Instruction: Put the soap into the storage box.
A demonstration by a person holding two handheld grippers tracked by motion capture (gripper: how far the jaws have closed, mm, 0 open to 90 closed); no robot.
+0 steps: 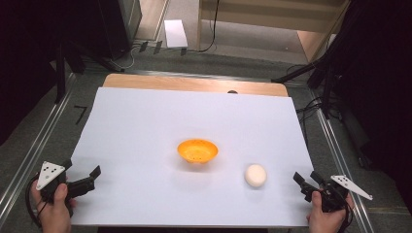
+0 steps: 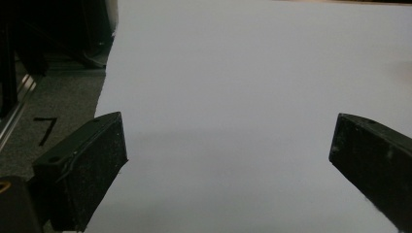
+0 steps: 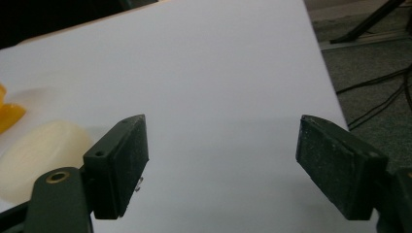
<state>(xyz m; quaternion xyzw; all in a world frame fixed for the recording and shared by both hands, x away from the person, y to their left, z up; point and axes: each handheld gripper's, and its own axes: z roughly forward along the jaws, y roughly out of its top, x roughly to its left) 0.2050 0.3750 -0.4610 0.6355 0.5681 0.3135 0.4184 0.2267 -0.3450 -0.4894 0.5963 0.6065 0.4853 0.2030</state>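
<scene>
the left gripper [image 1: 83, 180] sits at the near left edge of the white sheet [image 1: 145, 126], well to the left of the orange bowl [image 1: 197, 150] and nearer the person than it. the person's left hand [image 1: 54, 211] grips it from below, and its grey three-cornered plate lies on top. in the left gripper view its two black jaws stand wide apart, with bare white sheet between them and nothing held.

the orange bowl stands upright near the middle of the sheet, its open mouth up, with small dark specks on its inner wall. it touches nothing else.

the pale egg-shaped object [image 1: 255, 175] lies on the sheet to the right of the bowl and a little nearer the person, close to it but apart. in the right gripper view this object [image 3: 36, 155] shows at the left, just beyond the left jaw, with a sliver of the bowl [image 3: 8, 115] past it.

the right gripper [image 1: 305, 183] rests at the near right edge of the sheet, farther right of the bowl than the pale object and near that object without touching it. the right hand [image 1: 326, 216] holds it. its jaws are spread wide with bare sheet between them, clamped on nothing.
</scene>
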